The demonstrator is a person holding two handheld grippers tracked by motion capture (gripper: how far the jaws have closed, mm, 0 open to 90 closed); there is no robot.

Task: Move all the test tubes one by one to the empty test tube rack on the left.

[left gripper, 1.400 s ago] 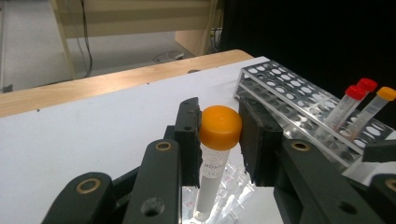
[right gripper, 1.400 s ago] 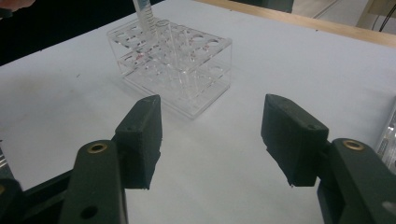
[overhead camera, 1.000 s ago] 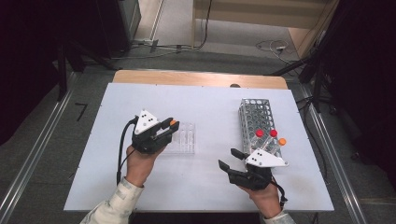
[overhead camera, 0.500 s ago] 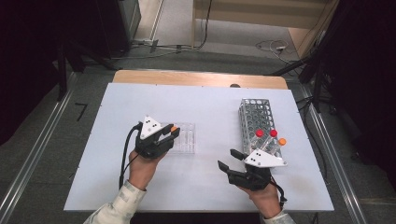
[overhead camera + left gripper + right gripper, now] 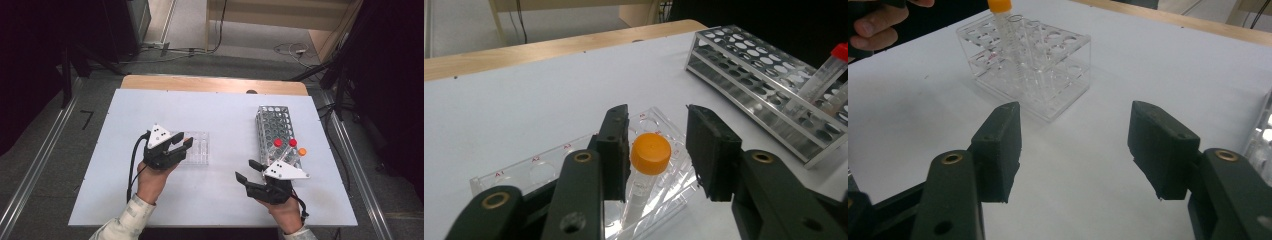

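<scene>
An orange-capped tube [image 5: 651, 152] stands upright in a well of the clear plastic rack [image 5: 199, 148]. My left gripper [image 5: 183, 143] sits around the tube's cap. Its jaws have just been opening: the left pad lies close beside the cap and the right pad stands clear of it. In the left gripper view the gripper [image 5: 658, 131] points at the clear rack [image 5: 574, 160]. My right gripper [image 5: 246, 170] rests open near the table's front right with nothing between its jaws. In its own view the right gripper [image 5: 1075, 145] faces the clear rack [image 5: 1028, 75] and the orange-capped tube [image 5: 999, 6].
A metal wire rack [image 5: 275, 125] stands at the right and holds two red-capped tubes [image 5: 278, 142] and one orange-capped tube [image 5: 302, 150] at its near end. The white table [image 5: 225, 115] has free room in the middle and at the back.
The left gripper's jaws have parted from the orange cap, and the tube now stands on its own in the clear rack. The right gripper has kept still.
</scene>
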